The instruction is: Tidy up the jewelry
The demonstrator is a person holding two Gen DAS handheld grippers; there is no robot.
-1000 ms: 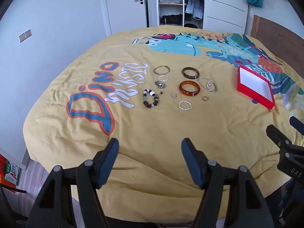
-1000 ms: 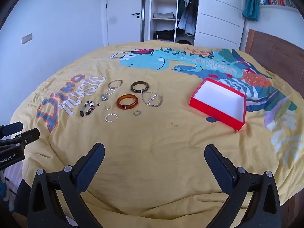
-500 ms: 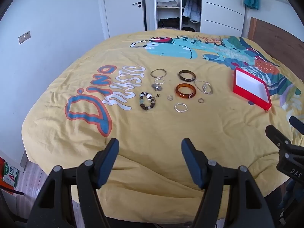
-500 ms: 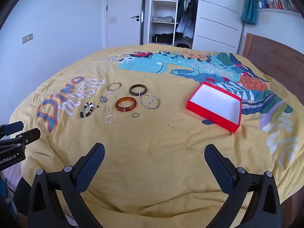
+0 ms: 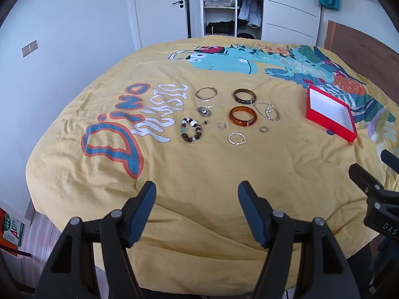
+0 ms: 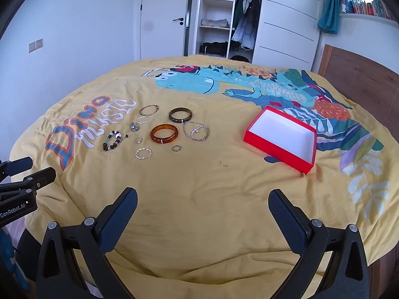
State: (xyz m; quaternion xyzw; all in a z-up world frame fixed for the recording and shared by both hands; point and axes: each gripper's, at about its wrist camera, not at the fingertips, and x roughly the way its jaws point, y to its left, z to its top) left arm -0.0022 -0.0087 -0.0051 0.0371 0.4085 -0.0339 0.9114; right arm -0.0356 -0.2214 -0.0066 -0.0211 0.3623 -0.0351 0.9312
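Nearest to me, the left gripper (image 5: 197, 198) hangs over the near edge of the bed, its jaws apart with nothing between them. The right gripper (image 6: 203, 203) hangs beside it over the same edge, its jaws spread wider and also empty. Both sit well short of the jewelry.

Under them I see the yellow duvet (image 6: 212, 186), printed with the words "Dino music" and a dinosaur.

Further out, the jewelry lies in a loose cluster on the duvet, just right of the lettering:
- Nearest row: a beaded bracelet (image 5: 191, 130) on the left, a silver ring-shaped bracelet (image 5: 236, 138) to its right, and two small rings (image 5: 221, 125) (image 5: 264, 129).
- Middle: an amber bangle (image 5: 243, 116), with a sparkly chain bracelet (image 5: 268, 111) just beside it on the right and a small metal charm (image 5: 205, 111) on the left.
- Far row: a dark brown bangle (image 5: 244, 96), a thin silver bangle (image 5: 206, 93), and a smaller silver hoop (image 5: 207, 104).

To the right, well apart from the cluster, an open red box (image 6: 281, 139) with a white interior rests on the duvet. I see nothing in it.

Beyond the bed stand a white door (image 6: 163, 17) and an open wardrobe (image 6: 224, 17) with clothes.
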